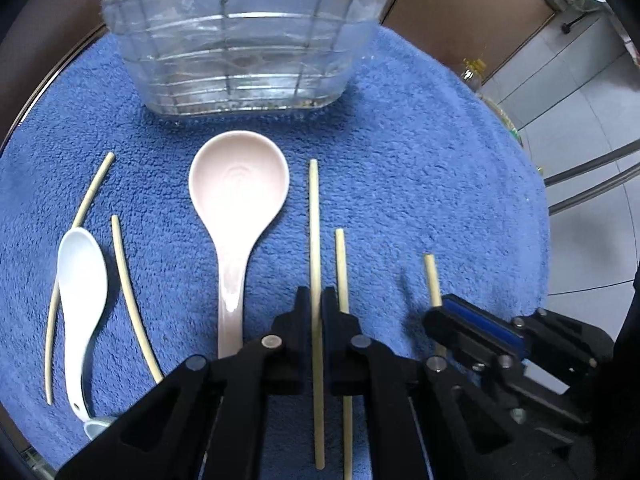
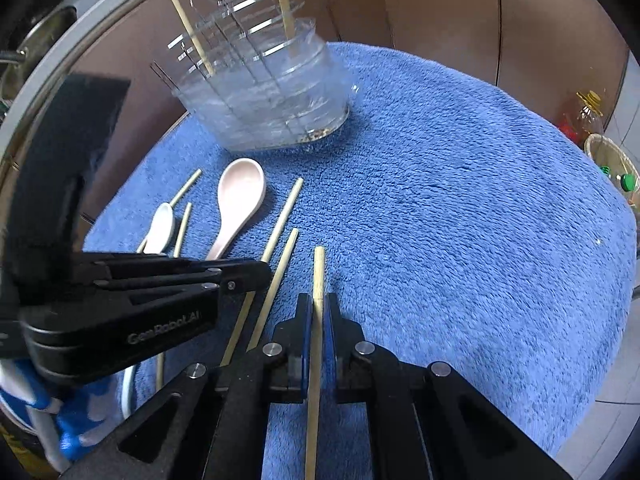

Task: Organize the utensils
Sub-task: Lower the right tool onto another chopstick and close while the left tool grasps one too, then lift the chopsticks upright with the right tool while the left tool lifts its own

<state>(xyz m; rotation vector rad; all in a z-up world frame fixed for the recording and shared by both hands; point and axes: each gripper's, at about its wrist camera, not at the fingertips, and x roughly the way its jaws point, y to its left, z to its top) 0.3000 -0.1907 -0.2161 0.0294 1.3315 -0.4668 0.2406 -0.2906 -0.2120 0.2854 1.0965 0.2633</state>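
My left gripper [image 1: 316, 300] is shut on a pale wooden chopstick [image 1: 314, 208] that points toward the clear plastic utensil holder [image 1: 240, 40]. A second chopstick [image 1: 341, 264] lies just right of it on the blue towel [image 1: 420, 160]. My right gripper [image 2: 318, 304] is shut on another chopstick [image 2: 319, 272] between its blue pads. In the left wrist view it appears at the right [image 1: 442, 314]. A pink ladle spoon [image 1: 240, 184] and a white spoon [image 1: 82, 280] lie to the left, with two loose chopsticks [image 1: 128, 292] around the white spoon. Two chopsticks [image 2: 190, 28] stand in the holder [image 2: 272, 92].
The towel covers a round table with a metal rim [image 2: 60, 60]. Brown cabinet doors stand behind the table. Off its right edge on the tiled floor are an oil bottle [image 2: 586, 116] and a basket [image 2: 612, 160] of bottles. The towel's right half [image 2: 460, 200] is bare.
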